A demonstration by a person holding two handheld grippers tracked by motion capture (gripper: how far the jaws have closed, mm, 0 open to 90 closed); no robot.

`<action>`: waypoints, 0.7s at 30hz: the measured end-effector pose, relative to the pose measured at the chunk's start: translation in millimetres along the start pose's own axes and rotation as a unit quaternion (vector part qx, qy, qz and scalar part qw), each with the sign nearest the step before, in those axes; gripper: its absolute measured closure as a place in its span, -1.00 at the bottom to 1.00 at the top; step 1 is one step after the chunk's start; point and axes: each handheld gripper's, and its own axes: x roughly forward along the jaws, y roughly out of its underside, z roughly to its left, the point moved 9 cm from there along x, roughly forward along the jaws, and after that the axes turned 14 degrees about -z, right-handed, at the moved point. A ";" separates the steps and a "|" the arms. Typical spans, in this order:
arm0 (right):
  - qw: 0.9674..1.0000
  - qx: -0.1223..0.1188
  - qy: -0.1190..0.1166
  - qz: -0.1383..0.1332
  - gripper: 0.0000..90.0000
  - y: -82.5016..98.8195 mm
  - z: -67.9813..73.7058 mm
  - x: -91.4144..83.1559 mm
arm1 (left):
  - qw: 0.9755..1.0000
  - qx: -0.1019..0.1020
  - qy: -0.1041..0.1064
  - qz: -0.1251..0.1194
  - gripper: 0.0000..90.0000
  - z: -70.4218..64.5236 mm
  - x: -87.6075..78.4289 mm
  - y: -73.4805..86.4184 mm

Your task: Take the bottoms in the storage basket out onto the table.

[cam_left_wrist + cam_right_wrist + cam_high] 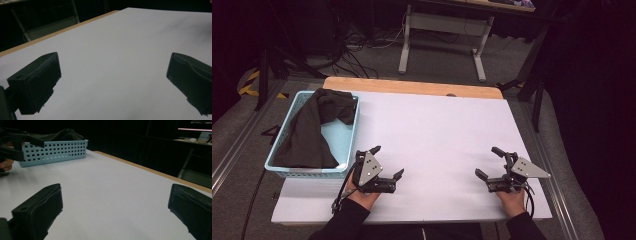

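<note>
Dark cloth (314, 127) heaped in blue basket (348, 145), ready for picking; beside the basket, left tool (388, 162) and, farther off, right tool (488, 161), both gaping, empty.

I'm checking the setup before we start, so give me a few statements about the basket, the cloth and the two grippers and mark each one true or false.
1. The dark cloth lies in the blue basket. True.
2. The left gripper is shut on the cloth. False: it is open over the bare white table, with nothing between its fingers.
3. The right gripper is open. True.
4. The basket stands at the right edge of the table. False: it stands at the left edge, beside the left gripper.
5. A second cloth lies spread out between the grippers. False: the table there is bare.
</note>
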 end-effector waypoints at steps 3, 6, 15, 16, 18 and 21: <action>1.000 0.000 -0.001 0.000 -0.99 0.1 0.3 -0.1 | 1.000 -0.011 0.004 -0.003 -0.99 -1.7 0.3 -1.7; 1.000 0.001 0.000 0.005 -0.99 1.4 0.5 0.4 | 1.000 -0.014 0.009 -0.005 -0.99 -3.8 1.2 -4.9; 1.000 0.006 0.004 0.008 -0.99 2.7 -1.3 -0.1 | 1.000 -0.017 0.023 -0.007 -0.99 -7.5 3.1 -19.1; 1.000 0.006 0.004 0.008 -0.99 2.8 -1.4 0.0 | 0.999 -0.020 0.024 -0.009 -0.99 -7.5 3.2 -20.8; 1.000 0.006 0.004 0.008 -0.99 3.1 -1.4 0.2 | 0.999 -0.023 0.025 -0.010 -0.99 -7.1 2.6 -24.6; 1.000 0.008 0.004 0.011 -0.99 3.8 -1.3 0.3 | 0.999 -0.021 0.023 -0.014 -0.99 -6.1 2.2 -29.2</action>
